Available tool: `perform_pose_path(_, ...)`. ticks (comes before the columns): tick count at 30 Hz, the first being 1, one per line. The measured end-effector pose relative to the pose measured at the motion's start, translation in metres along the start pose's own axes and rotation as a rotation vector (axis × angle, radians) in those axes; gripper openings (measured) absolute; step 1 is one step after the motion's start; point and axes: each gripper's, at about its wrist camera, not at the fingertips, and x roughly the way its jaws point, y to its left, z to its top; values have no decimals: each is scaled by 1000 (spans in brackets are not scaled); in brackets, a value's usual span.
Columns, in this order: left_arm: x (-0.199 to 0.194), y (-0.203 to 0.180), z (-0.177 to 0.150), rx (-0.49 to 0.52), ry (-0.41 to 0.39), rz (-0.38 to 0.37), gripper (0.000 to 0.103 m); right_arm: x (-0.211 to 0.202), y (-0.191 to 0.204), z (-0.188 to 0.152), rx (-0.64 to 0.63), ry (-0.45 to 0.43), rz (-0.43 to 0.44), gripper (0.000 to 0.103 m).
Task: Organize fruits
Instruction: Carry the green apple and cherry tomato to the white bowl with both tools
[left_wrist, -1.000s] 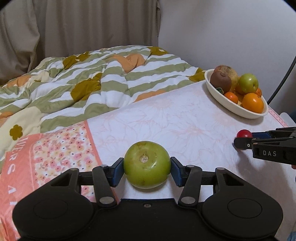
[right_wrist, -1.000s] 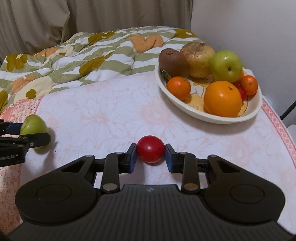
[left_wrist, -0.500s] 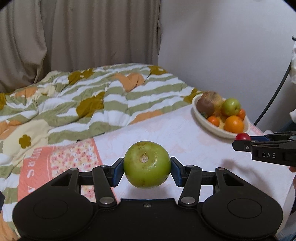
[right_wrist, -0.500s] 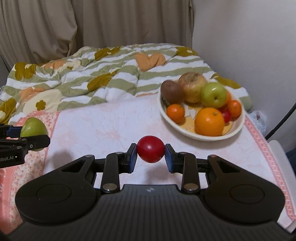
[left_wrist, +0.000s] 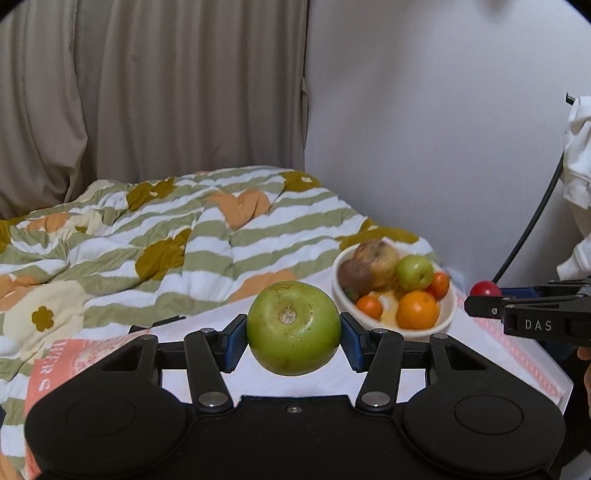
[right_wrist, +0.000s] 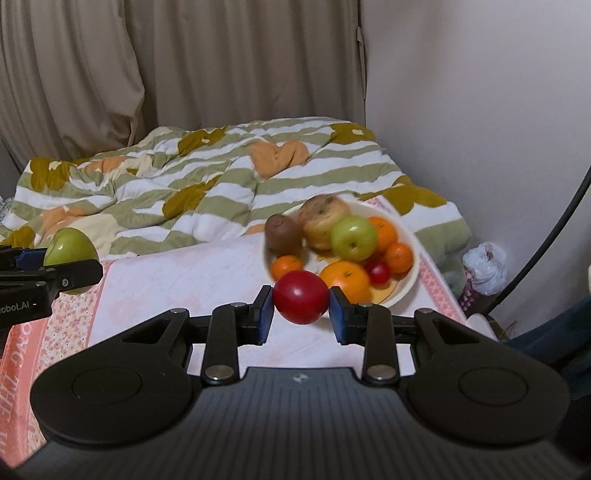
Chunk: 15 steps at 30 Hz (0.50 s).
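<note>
Your left tool (left_wrist: 293, 328) clenched on a green apple (left_wrist: 293, 328) held above the worktop (left_wrist: 207, 325), your right tool (right_wrist: 301, 308) gripping a small red fruit (right_wrist: 301, 296) (tomato-like), white fruit bowl (right_wrist: 408, 284) just beyond it.

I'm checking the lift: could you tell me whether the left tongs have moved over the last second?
Yes. The left tongs, shut on the green apple, have risen and drawn back: the fruit bowl now looks smaller and lower.

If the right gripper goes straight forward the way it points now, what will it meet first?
Probably the white fruit bowl: the right gripper, shut on the red fruit, points at its near rim and large orange, though depth is unclear.
</note>
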Motion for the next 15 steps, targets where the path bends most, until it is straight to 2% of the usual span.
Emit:
perform_pose_path(7, 25, -50, 20, -21, -20, 12, 57, 6, -48, 13, -27, -5, 46, 47)
perform_pose_path(15, 75, -97, 30, -54, 20, 46, 57, 31, -96, 24, -87, 24, 107, 47)
